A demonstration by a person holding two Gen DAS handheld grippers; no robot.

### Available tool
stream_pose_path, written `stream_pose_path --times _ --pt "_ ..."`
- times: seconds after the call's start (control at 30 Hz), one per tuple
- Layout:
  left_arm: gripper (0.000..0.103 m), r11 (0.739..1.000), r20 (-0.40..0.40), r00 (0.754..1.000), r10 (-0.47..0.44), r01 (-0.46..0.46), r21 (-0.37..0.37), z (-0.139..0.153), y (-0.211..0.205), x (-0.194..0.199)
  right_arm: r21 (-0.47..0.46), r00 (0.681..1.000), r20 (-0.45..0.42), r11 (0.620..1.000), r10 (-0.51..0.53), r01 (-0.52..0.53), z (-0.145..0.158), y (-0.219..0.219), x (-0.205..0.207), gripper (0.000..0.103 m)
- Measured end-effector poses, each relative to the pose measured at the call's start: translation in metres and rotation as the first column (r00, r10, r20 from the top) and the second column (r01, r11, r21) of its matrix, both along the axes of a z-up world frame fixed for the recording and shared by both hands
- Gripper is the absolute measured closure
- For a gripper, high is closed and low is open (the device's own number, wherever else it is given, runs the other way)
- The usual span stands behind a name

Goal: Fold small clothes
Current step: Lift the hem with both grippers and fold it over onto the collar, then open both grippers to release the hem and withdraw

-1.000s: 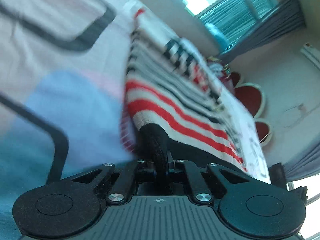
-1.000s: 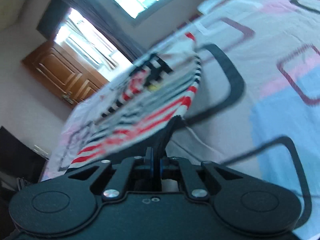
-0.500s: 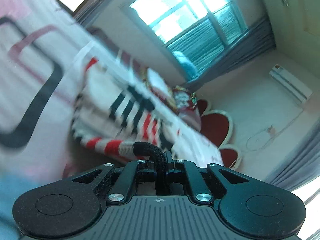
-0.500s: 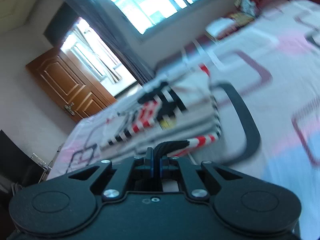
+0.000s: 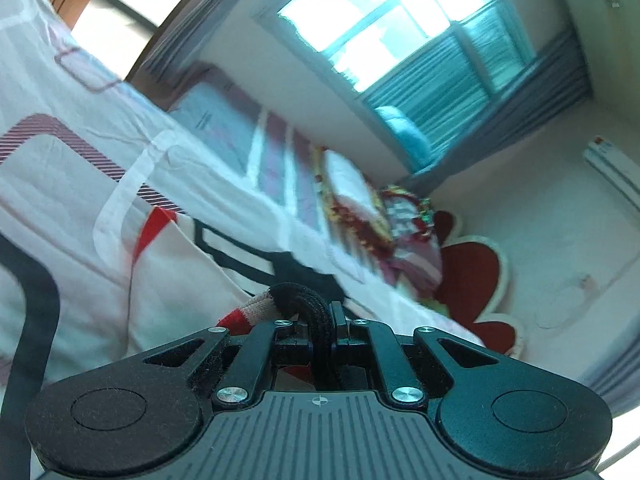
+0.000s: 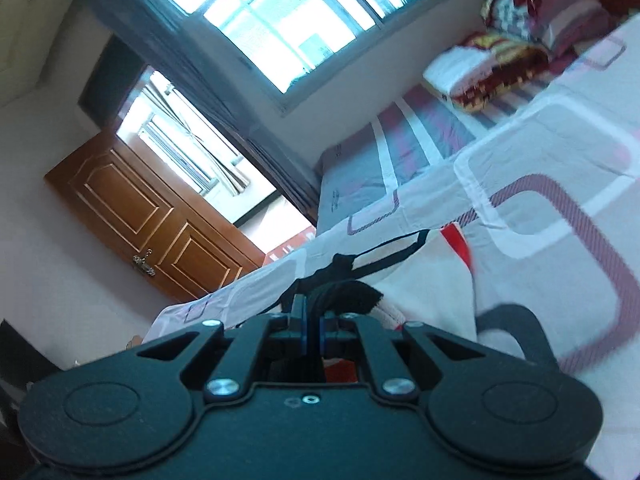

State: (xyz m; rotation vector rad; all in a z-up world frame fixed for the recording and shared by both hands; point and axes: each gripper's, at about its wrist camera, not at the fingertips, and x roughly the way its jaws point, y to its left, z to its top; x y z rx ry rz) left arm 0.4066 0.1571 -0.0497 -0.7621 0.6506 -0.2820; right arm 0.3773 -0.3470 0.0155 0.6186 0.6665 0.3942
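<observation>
Left gripper [image 5: 322, 320] and right gripper [image 6: 314, 314], both clamped on the striped sweater's black hem [image 5: 298, 294], have carried it up over the garment toward the bed's [image 5: 80, 152] far edge: fold halfway.

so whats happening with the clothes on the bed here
A person is folding a small striped garment on the bed with two handheld grippers. The left gripper and the right gripper are each shut on its black knit edge, holding that edge above the white part of the garment lying on the bedspread.
</observation>
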Motion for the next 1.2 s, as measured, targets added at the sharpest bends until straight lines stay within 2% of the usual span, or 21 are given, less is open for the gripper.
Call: stream_pose_path --times 0.27,0.3,0.33,0.37,0.4,0.43,0.47,0.57,0.63,0.7,0.73,0.8,0.87,0.9,0.93,0.97,1.0,1.07,1.13,1.17,1.2 --pt "0.095 0.999 -0.128 0.991 0.035 -0.033 0.017 -0.06 -0.001 0.081 0.067 0.989 -0.146 0.998 0.018 -0.008 -0.081 0.0 0.103 0.097" --pt "0.095 0.999 -0.128 0.991 0.042 -0.043 -0.002 -0.067 0.001 0.087 0.083 0.988 -0.151 0.997 0.02 -0.007 -0.09 -0.001 0.111 0.091" --pt "0.083 0.998 -0.12 0.991 0.053 -0.057 -0.022 -0.074 0.003 0.091 0.085 0.989 -0.15 0.996 0.002 0.011 -0.097 -0.002 0.117 0.085" --pt "0.05 0.997 -0.106 0.992 0.072 -0.076 -0.033 -0.077 0.004 0.093 0.072 0.99 -0.14 0.997 -0.028 0.038 -0.103 -0.003 0.121 0.067" --pt "0.031 0.994 -0.085 0.991 0.103 -0.105 -0.027 -0.078 0.004 0.094 0.053 0.99 -0.126 0.996 -0.062 0.069 -0.105 -0.004 0.123 0.053" --pt "0.012 0.991 -0.059 0.99 0.13 -0.131 -0.007 -0.077 0.003 0.094 0.044 0.992 -0.105 0.996 -0.07 0.075 -0.107 -0.004 0.124 0.051" --pt "0.011 0.989 -0.035 0.989 0.145 -0.145 0.018 -0.075 0.002 0.094 0.048 0.994 -0.094 0.997 -0.059 0.064 -0.109 -0.004 0.125 0.051" --pt "0.015 0.992 -0.031 0.994 0.102 -0.1 0.071 -0.074 -0.003 0.101 0.037 0.998 -0.049 0.998 -0.049 0.05 -0.106 -0.004 0.122 0.051" --pt "0.023 0.984 -0.039 0.998 0.051 -0.044 0.175 -0.071 -0.012 0.107 0.064 0.999 -0.02 0.997 -0.047 0.048 -0.103 -0.01 0.118 0.051" --pt "0.031 0.963 -0.061 0.998 0.0 0.016 0.268 -0.069 -0.023 0.11 0.02 0.999 0.002 0.999 -0.032 0.032 -0.099 -0.011 0.118 0.05" --pt "0.037 0.949 -0.073 0.997 -0.021 0.043 0.312 -0.069 -0.028 0.112 -0.018 1.0 0.009 1.0 -0.003 0.003 -0.098 -0.007 0.117 0.05" --pt "0.038 0.907 -0.101 0.993 -0.052 0.09 0.411 -0.07 -0.04 0.114 -0.116 0.998 0.012 0.991 0.067 -0.065 -0.093 0.003 0.118 0.05" --pt "0.041 0.864 -0.11 0.991 -0.074 0.119 0.489 -0.069 -0.048 0.112 -0.251 0.994 0.0 0.962 0.11 -0.107 -0.092 0.021 0.121 0.05" --pt "0.046 0.837 -0.112 0.99 -0.088 0.134 0.53 -0.067 -0.053 0.11 -0.3 0.992 -0.002 0.946 0.127 -0.122 -0.094 0.028 0.121 0.05" --pt "0.062 0.814 -0.116 0.989 -0.097 0.146 0.562 -0.067 -0.056 0.11 -0.334 0.99 -0.005 0.932 0.144 -0.137 -0.095 0.034 0.123 0.05" --pt "0.067 0.789 -0.117 0.988 -0.1 0.151 0.595 -0.065 -0.06 0.11 -0.369 0.988 -0.011 0.918 0.152 -0.145 -0.096 0.041 0.126 0.053" --pt "0.07 0.786 -0.112 0.989 -0.1 0.148 0.601 -0.064 -0.06 0.11 -0.415 0.988 -0.018 0.898 0.154 -0.147 -0.096 0.049 0.129 0.06" --pt "0.084 0.794 -0.094 0.991 -0.092 0.13 0.594 -0.061 -0.057 0.106 -0.515 0.987 -0.015 0.845 0.161 -0.145 -0.095 0.065 0.131 0.069" --pt "0.09 0.794 -0.07 0.994 -0.089 0.113 0.597 -0.059 -0.056 0.101 -0.575 0.983 -0.008 0.803 0.183 -0.154 -0.095 0.077 0.133 0.071" --pt "0.093 0.791 -0.056 0.995 -0.086 0.102 0.603 -0.059 -0.057 0.099 -0.593 0.98 -0.005 0.789 0.197 -0.162 -0.095 0.081 0.132 0.08" --pt "0.095 0.79 -0.038 0.996 -0.081 0.087 0.606 -0.058 -0.057 0.096 -0.604 0.977 -0.001 0.779 0.212 -0.169 -0.095 0.084 0.13 0.098"
